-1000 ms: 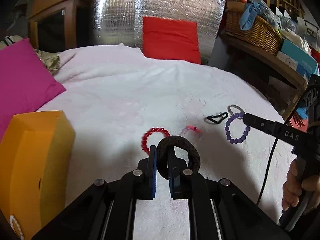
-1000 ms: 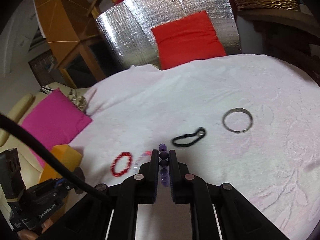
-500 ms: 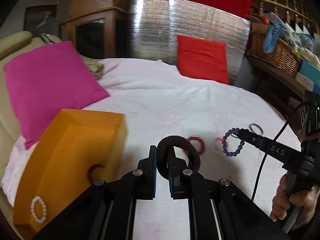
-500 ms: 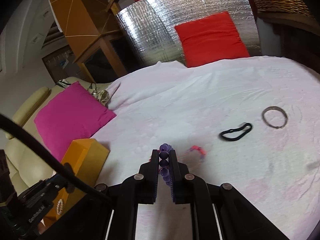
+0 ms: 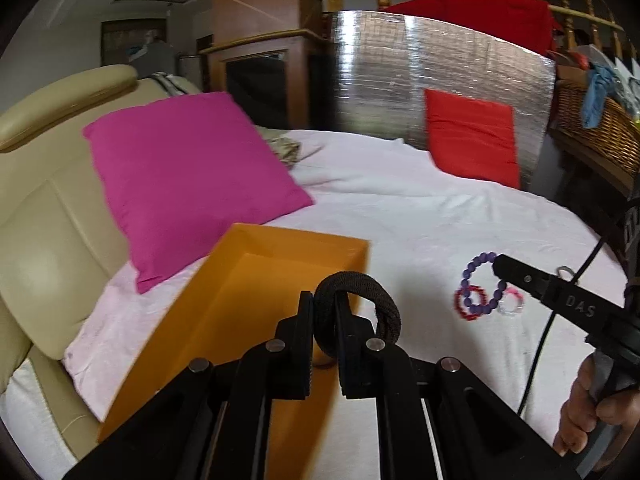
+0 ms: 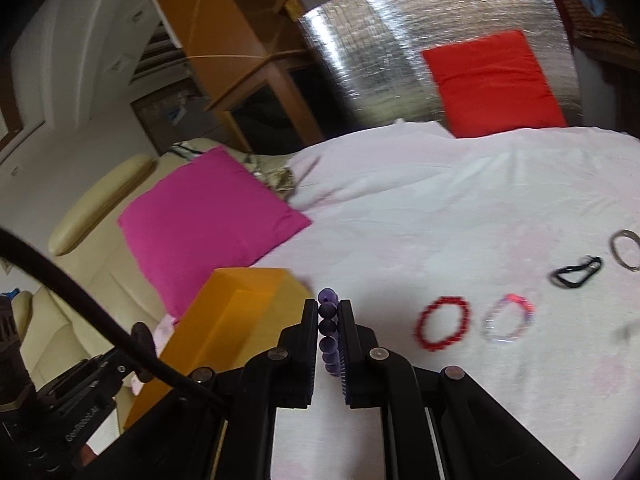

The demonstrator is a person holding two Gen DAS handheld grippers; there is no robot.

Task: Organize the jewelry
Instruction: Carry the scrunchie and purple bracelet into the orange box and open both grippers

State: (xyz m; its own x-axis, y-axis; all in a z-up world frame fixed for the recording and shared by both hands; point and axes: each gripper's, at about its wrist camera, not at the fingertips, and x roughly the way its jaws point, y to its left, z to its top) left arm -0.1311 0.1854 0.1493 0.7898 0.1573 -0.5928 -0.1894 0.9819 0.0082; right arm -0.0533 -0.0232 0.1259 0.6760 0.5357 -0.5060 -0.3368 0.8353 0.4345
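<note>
My left gripper point(image 5: 324, 308) is shut on a black fabric hair tie point(image 5: 370, 300) and holds it above the open orange box point(image 5: 248, 304). My right gripper point(image 6: 328, 312) is shut on a purple bead bracelet point(image 6: 328, 328), held above the white bedcover to the right of the orange box point(image 6: 236, 312). The purple bracelet also shows in the left wrist view point(image 5: 478, 284), hanging from the right gripper's tip. A red bead bracelet point(image 6: 442, 322), a clear and pink bracelet point(image 6: 508, 318), a black clasp loop point(image 6: 576, 272) and a silver bangle point(image 6: 626, 248) lie on the bedcover.
A magenta cushion point(image 5: 188, 184) leans on a cream sofa point(image 5: 44, 240) left of the box. A red cushion point(image 5: 472, 140) rests against a silver foil panel point(image 5: 420, 80) at the back. A wicker basket point(image 5: 600, 128) stands at the far right.
Both grippers have swung left with their loads. The left gripper now hangs over the orange box; the right gripper has carried the purple bracelet close to the box.
</note>
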